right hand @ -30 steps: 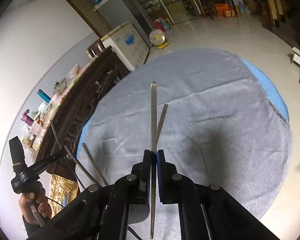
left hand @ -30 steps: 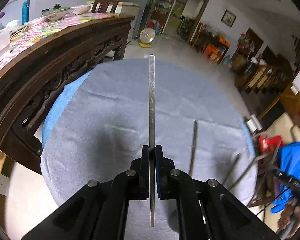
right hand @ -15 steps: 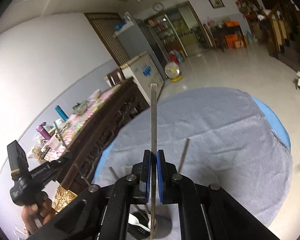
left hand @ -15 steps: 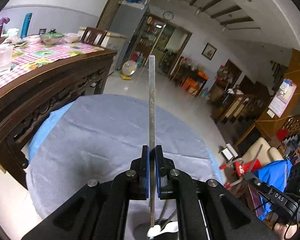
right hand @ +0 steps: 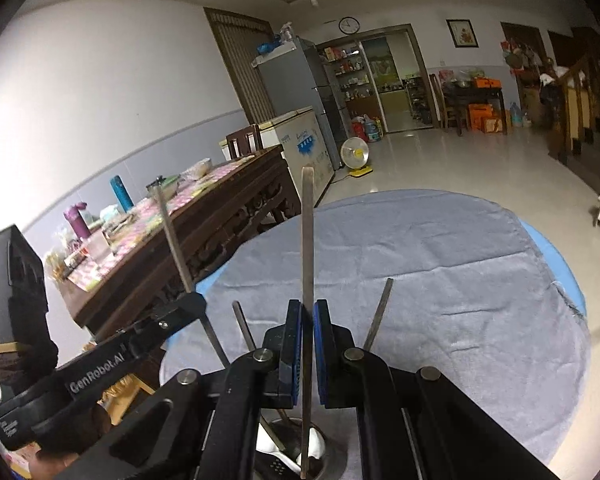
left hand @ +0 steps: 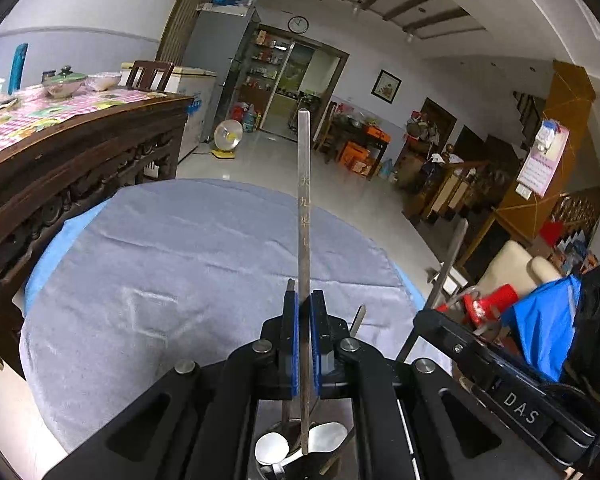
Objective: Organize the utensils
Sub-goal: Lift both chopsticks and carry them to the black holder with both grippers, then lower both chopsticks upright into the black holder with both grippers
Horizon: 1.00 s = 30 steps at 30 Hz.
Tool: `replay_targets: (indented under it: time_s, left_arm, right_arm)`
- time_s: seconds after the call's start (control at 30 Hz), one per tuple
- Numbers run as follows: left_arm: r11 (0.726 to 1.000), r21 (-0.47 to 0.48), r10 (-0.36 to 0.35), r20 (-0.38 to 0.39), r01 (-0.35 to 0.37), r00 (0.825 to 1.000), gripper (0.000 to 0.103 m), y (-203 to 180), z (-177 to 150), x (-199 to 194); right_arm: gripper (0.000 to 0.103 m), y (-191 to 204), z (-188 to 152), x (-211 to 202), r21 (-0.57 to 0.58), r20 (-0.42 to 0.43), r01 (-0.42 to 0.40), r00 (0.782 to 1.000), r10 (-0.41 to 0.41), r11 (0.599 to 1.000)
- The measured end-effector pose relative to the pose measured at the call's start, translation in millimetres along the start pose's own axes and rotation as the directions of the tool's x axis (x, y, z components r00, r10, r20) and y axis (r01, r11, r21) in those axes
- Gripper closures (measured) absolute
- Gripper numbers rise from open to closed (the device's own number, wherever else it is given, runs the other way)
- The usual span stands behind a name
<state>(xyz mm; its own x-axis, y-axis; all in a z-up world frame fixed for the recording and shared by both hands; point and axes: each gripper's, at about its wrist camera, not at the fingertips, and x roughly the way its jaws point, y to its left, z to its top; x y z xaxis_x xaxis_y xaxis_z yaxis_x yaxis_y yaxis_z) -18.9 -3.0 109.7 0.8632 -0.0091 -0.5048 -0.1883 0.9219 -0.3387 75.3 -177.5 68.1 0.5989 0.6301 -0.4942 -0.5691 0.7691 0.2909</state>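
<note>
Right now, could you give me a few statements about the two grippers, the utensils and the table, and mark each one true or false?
1. The left gripper is shut on a flat metal utensil handle. True.
2. The right gripper is open and holds nothing. False: it is shut on a metal utensil that stands upright between its fingers.
3. A metal holder with spoons in it sits below the right gripper. True.
4. The round table is bare wood. False: a grey cloth covers it, over a blue layer.
5. A wall clock hangs above the doorway. True.
</note>
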Motion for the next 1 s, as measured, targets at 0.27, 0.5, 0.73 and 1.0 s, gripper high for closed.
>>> replay_targets:
  time_s: [0.27,0.5,0.73,1.0]
  left_arm:
    - [0.999,0.043,0.023,-0.033,-0.022,0.999,0.098,-3,-23,9]
    - [0.998,0.062,0.034,-0.071,-0.03,0.997,0.097,-5,-42,14]
    - [0.997,0.069,0.038,-0.102,-0.031,0.994,0.097,-7,-55,16]
    - [0.997,0.066,0.04,-0.117,-0.033,0.992,0.097,-7,-58,16]
  right_arm:
    - [0.096,5,-18,9,-0.046,-0.018,0.037,0.999,-0.038,0.998]
    - [0.096,8,-31,12,-0.056,-0.038,0.04,0.998,-0.043,0.998]
    - [0.096,8,-42,13,-0.054,-0.048,0.049,0.997,-0.052,0.997]
    - [0.096,8,-45,12,-0.053,-0.049,0.051,0.997,-0.054,0.997]
